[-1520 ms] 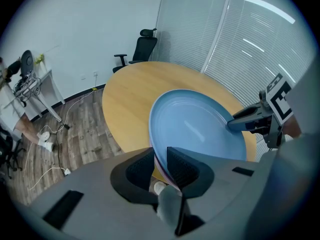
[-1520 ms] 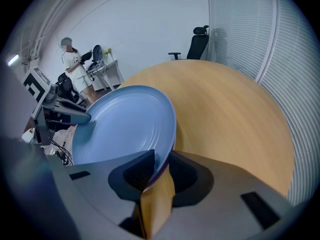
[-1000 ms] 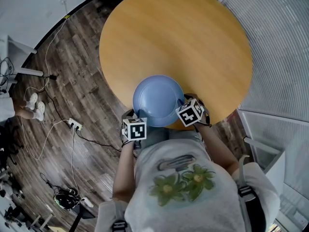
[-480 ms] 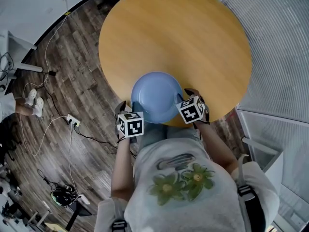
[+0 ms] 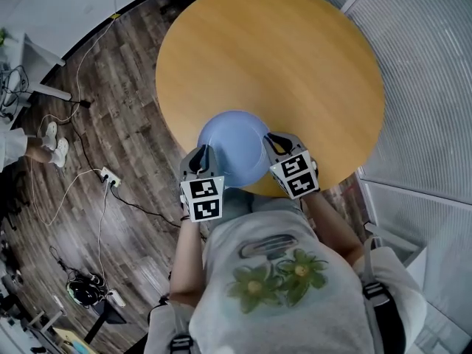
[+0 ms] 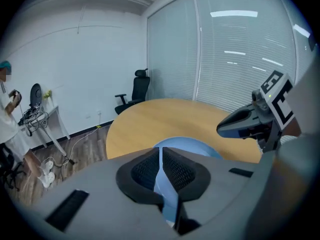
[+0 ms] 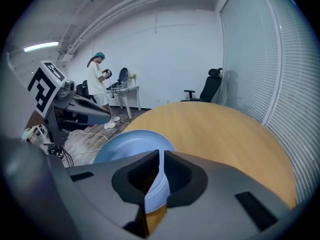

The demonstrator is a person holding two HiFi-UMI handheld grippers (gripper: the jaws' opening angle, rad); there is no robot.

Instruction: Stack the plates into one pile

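A single pale blue plate (image 5: 232, 152) lies at the near edge of the round wooden table (image 5: 295, 65), partly over the rim. My left gripper (image 5: 200, 159) is at the plate's left rim and my right gripper (image 5: 274, 144) at its right rim. In the left gripper view the jaws (image 6: 161, 156) are closing, and the black pads press the blue plate (image 6: 190, 146) edge between them. In the right gripper view the jaws (image 7: 161, 164) are closing too, pinching the plate (image 7: 125, 144) rim. No other plate is visible.
Dark wood floor with white cables and a power strip (image 5: 110, 192) lies to the left. A glass wall with blinds (image 5: 420, 87) runs along the right. A black office chair (image 6: 134, 91) stands behind the table. A person (image 7: 97, 81) stands by a side desk far off.
Both grippers have come in from beside the plate onto its left and right rims. Their jaws have gone from wide to closed on it. The plate has shifted slightly left.
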